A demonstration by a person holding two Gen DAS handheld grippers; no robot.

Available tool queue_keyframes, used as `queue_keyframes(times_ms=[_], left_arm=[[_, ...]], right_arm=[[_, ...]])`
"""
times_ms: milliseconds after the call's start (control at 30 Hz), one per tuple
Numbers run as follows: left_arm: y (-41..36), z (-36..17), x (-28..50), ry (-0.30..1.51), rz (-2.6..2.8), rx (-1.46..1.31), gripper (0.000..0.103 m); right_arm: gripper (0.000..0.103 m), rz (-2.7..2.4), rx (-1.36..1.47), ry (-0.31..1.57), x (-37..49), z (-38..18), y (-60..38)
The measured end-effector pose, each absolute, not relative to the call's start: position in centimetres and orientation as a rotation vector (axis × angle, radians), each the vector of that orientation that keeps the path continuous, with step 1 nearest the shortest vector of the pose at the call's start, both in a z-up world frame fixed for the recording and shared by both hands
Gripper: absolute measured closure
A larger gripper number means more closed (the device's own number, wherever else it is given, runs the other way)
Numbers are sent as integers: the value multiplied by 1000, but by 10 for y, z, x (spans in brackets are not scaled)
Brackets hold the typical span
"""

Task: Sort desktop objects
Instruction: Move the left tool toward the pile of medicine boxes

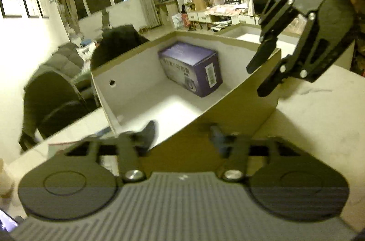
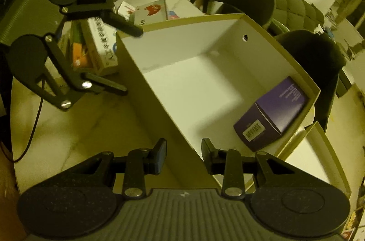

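Both grippers, left point(image 1: 182, 131) and right point(image 2: 183, 153), are spread around the big box's point(image 2: 228, 40) wall, ready to grab it; a purple box point(image 2: 273, 113) sits inside.

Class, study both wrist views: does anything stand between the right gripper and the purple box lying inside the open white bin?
Yes. The bin's near wall runs between the right gripper and the purple box; its fingers straddle that wall's edge. Past the wall, the bin floor up to the box looks bare. The left gripper hovers at the far corner, off that line.
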State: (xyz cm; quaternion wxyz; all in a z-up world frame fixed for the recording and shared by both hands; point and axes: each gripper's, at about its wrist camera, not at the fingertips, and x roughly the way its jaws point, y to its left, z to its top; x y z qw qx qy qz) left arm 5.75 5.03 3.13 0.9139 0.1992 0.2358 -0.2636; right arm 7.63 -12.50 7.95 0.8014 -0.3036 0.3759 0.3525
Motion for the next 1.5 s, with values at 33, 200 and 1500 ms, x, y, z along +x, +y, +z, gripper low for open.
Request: queue_keyframes(times_ms=[33, 200, 1500], left_arm=[[53, 31, 57, 483, -554, 397, 58], [59, 33, 46, 455, -590, 389, 69], [78, 36, 57, 505, -655, 235, 79]], right_arm=[[69, 755, -649, 803, 76, 80, -125], [75, 755, -663, 785, 73, 79, -127], [83, 900, -604, 723, 26, 87, -146]])
